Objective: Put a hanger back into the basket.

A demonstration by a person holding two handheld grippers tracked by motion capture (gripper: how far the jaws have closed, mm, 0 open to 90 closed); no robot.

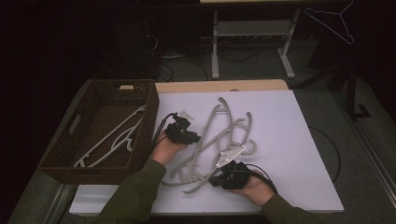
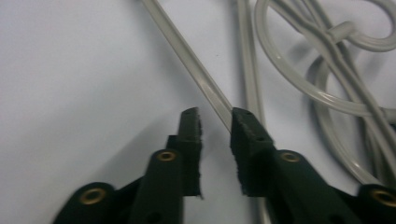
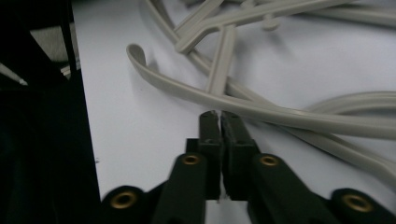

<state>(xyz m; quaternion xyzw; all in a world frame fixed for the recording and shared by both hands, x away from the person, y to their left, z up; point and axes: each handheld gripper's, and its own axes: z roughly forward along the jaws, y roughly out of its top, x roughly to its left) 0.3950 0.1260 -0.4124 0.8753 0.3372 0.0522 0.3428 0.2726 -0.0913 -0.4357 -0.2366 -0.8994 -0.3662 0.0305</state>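
The left gripper point(image 2: 215, 122) stood part open astride 1 bar of the tangled hangers point(image 1: 219, 140) on the table point(image 1: 299, 140); right gripper point(image 3: 219, 116) shut, empty. Lifting risked dragging the tangle.

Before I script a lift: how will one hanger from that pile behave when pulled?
The hangers look thin and light, likely stiff plastic. They lie interlocked, so pulling one probably drags others. Their smooth bars may slip in a claw.

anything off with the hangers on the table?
Yes: the loose hangers lie crossed and interlocked in a heap on the white board, not in a row. The two hangers in the wicker basket lie flat, roughly parallel. No breakage visible.
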